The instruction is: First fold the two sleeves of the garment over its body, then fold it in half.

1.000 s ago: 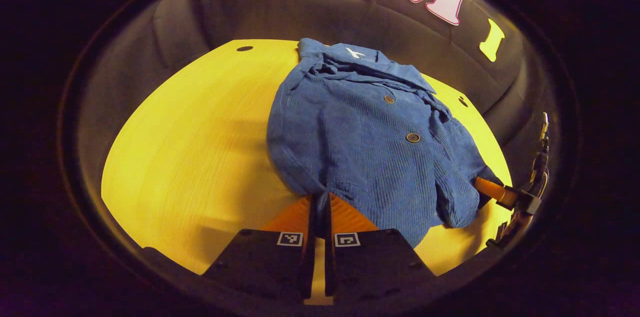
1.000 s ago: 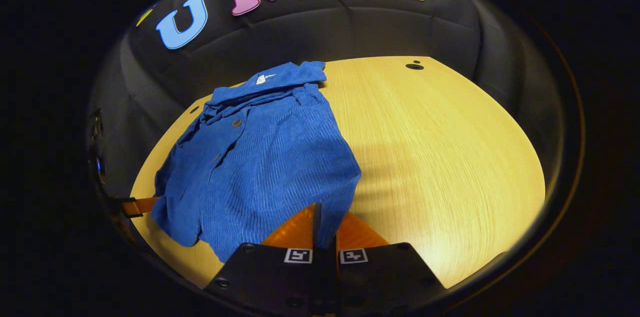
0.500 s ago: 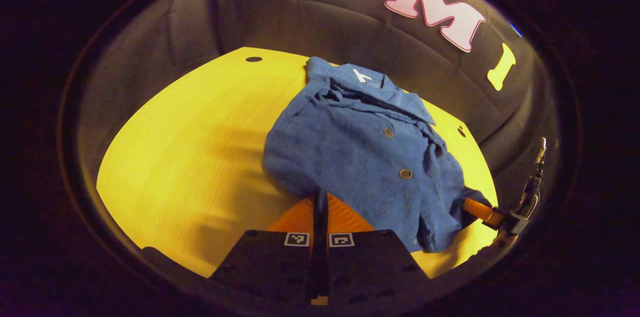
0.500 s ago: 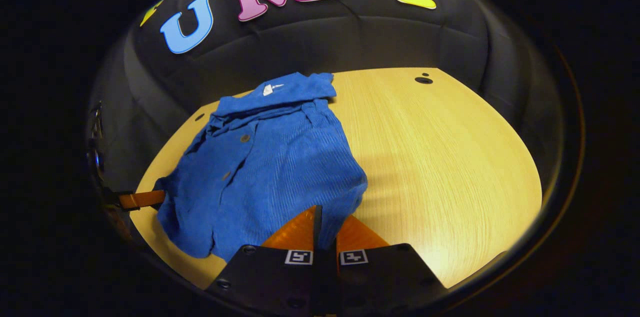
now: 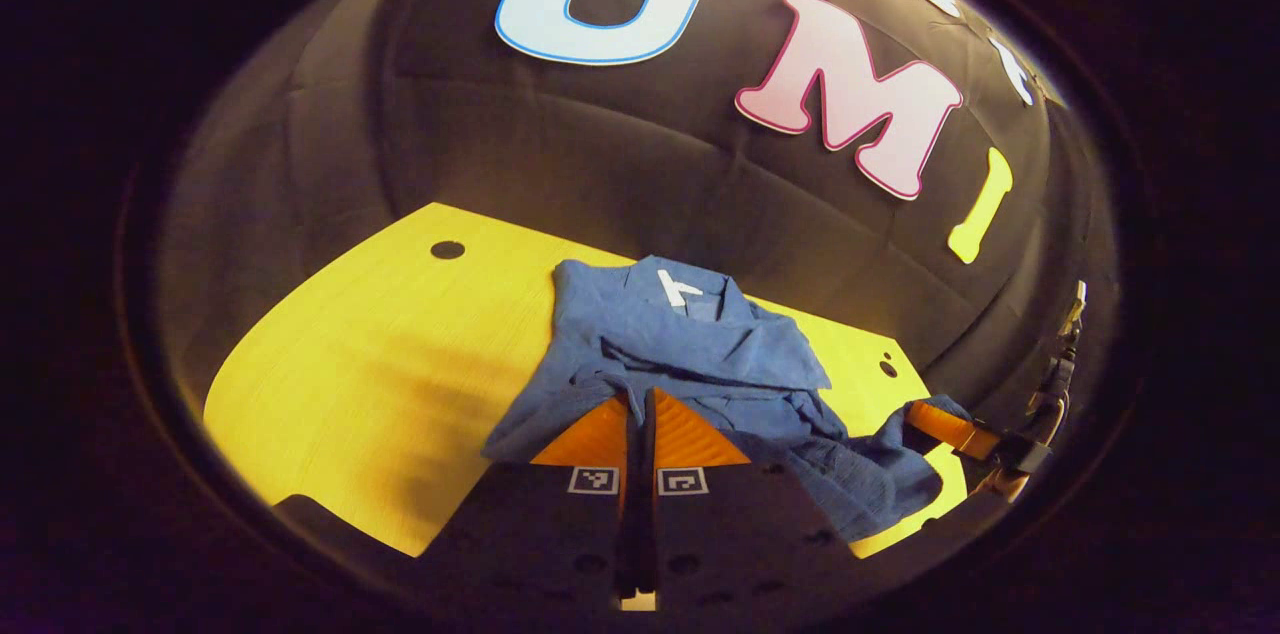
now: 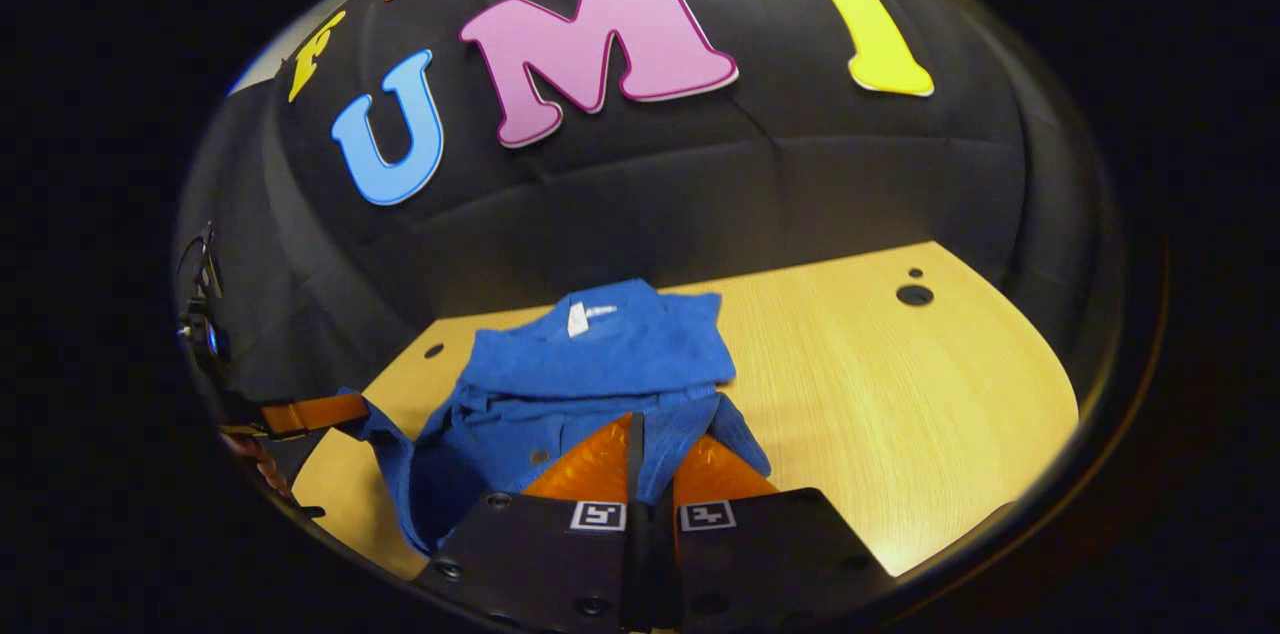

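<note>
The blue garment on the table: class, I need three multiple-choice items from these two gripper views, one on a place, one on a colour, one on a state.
1. Where does the white tag lie?
A. at the collar end, toward the booth wall
B. at the hem between the fingers
C. on the bare table

2. What colour is the garment?
A. red
B. blue
C. white

3. How does the right gripper stand?
A. wide open above the table
B. lying on the table
C. shut on the cloth

Key: 1 A, the tag sits on the collar at the far end. 2 B, the whole cloth is blue. 3 C, its fingers pinch blue fabric, as do the left gripper's over the wooden table.
</note>
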Tool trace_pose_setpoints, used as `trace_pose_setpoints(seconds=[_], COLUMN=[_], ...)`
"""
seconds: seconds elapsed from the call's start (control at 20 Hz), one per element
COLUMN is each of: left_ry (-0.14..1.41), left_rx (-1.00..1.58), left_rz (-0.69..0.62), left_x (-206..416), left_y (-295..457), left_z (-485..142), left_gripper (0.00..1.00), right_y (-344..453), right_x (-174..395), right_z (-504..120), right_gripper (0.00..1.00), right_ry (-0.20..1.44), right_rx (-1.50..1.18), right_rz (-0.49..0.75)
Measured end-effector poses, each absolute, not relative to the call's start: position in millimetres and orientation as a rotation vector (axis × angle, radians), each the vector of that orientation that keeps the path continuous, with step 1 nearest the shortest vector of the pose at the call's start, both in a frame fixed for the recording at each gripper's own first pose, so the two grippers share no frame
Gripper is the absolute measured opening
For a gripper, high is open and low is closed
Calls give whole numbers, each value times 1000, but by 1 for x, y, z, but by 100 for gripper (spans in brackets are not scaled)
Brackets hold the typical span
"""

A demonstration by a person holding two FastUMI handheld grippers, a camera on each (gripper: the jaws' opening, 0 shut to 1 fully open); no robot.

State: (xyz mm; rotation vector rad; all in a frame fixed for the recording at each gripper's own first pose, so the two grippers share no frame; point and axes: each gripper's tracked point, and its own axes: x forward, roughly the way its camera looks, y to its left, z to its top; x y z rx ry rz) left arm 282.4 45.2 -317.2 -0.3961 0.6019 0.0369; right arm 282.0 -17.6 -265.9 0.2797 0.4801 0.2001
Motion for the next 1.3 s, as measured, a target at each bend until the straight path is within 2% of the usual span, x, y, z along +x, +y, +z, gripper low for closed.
trace_pose_setpoints(seconds=[0.25,0.5,0.9,1.1,1.2,1.25,1.3], left_ry=[404,308,334,358,395,420,460], left_rx=[-373,-383,-300,-275,-225,-201,-196], left_rz=[38,57,82,113,103,101,94], left_x=[379,463,535,561,560,556,548], left_y=[73,93,116,121,113,112,110], left_z=[-283,-280,-338,-369,-377,-380,-385], left_gripper=[0,0,0,0,11,26,25], right_y=[-10,-9,-4,-9,-7,-6,-5], right_x=[368,455,555,566,563,562,559], right_z=[-239,-246,-320,-370,-373,-373,-372], right_gripper=[5,5,5,6,10,12,17], right_ry=[354,302,361,469,480,481,482], right_rx=[228,159,50,148,128,112,92], right_rz=[196,154,117,58,53,67,82])
